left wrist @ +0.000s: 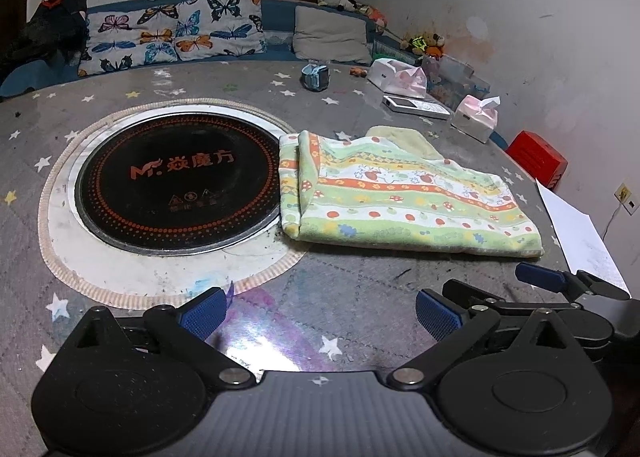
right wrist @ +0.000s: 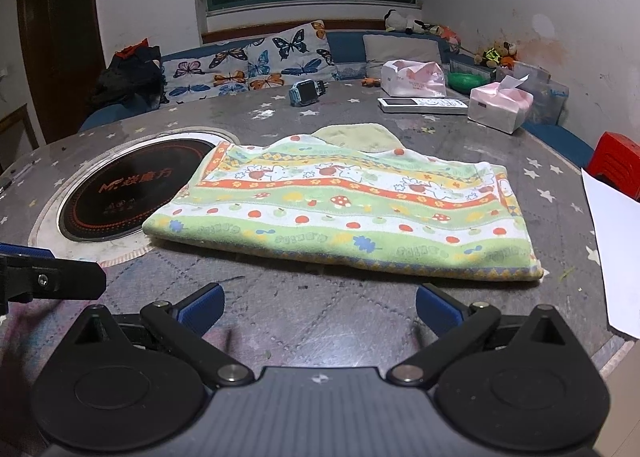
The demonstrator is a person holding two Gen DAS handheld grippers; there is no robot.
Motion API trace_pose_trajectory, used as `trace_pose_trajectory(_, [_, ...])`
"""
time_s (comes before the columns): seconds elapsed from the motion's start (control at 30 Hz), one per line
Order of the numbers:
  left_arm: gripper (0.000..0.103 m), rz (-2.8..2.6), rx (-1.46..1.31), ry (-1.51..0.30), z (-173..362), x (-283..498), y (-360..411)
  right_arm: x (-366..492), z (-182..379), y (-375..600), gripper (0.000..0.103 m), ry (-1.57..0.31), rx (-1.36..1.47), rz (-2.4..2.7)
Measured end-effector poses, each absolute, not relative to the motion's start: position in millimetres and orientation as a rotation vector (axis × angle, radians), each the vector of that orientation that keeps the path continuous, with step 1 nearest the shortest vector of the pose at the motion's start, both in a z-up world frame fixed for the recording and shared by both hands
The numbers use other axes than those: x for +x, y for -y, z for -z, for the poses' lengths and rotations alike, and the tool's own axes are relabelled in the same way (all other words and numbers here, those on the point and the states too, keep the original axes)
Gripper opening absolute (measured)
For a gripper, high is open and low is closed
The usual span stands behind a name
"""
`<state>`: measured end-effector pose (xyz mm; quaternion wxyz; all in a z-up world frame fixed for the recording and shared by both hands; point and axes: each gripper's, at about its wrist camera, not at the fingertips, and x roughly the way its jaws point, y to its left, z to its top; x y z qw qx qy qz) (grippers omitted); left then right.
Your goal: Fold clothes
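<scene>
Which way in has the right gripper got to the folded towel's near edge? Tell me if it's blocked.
Probably not blocked. The right gripper is open, facing the towel across bare table. Nothing lies between them; the left gripper sits off to the side.

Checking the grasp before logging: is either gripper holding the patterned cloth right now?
No. The left gripper and right gripper are both open, short of the folded cloth lying on the table.

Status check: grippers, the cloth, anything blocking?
Left gripper open, empty; right gripper open, empty. Patterned cloth folded flat on table, one edge over the cooktop. White paper beside it; near edge unblocked.
</scene>
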<state>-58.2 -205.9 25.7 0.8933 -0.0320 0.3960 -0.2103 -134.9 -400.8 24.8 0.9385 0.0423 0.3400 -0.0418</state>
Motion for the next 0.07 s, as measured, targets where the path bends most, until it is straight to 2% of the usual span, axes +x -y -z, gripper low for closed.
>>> trace_pose_trajectory(0.07, [0.102, 0.43, -0.063, -0.819, -26.7, -58.6, 206.1, -135.7, -25.3, 401.0, 0.103, -0.693, 0.09, 0.087])
